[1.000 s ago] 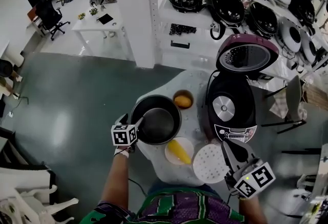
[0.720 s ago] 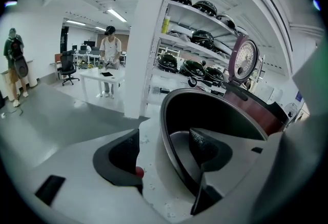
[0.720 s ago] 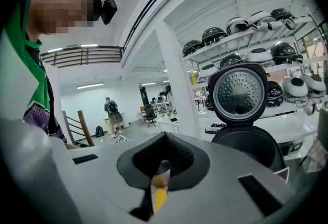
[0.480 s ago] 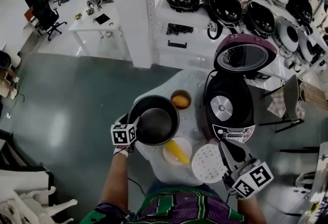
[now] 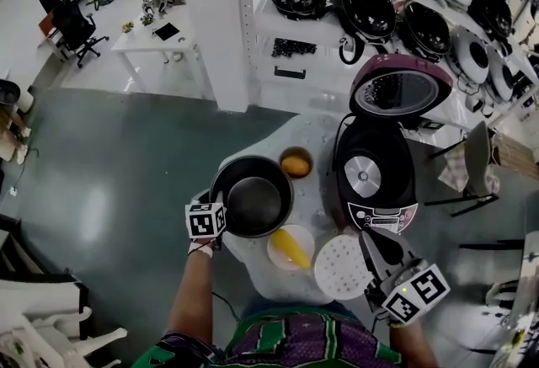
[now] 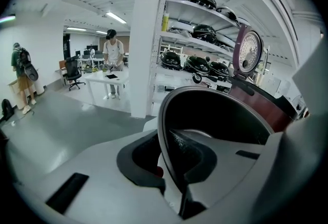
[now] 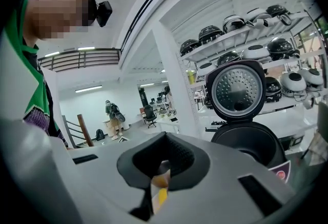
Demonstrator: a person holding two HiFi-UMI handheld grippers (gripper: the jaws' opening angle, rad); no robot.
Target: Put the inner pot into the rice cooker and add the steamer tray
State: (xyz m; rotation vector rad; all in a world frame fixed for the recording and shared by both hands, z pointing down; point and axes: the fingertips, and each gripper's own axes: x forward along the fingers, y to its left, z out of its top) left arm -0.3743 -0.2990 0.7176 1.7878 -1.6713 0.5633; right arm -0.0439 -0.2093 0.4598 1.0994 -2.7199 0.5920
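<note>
The dark inner pot [image 5: 253, 196] stands on the small white table [image 5: 318, 200], left of the open rice cooker [image 5: 376, 177] with its lid [image 5: 402, 90] raised. My left gripper [image 5: 225, 210] is at the pot's near-left rim; its jaws have just been closing. In the left gripper view the pot's rim [image 6: 163, 130] runs between the pads, which press on it. The white perforated steamer tray [image 5: 342, 267] lies at the table's near edge. My right gripper [image 5: 371, 238] hovers beside the tray, shut and empty, and faces the cooker [image 7: 252, 147].
A small bowl [image 5: 296, 163] with something orange sits behind the pot. A plate [image 5: 290, 248] with a yellow item lies between pot and tray. Shelves with several rice cookers [image 5: 375, 8] stand behind the table. A person stands at a far desk [image 5: 164, 31].
The left gripper's jaws have come together on the pot's rim. The pot, the tray and the right gripper stay where they were.
</note>
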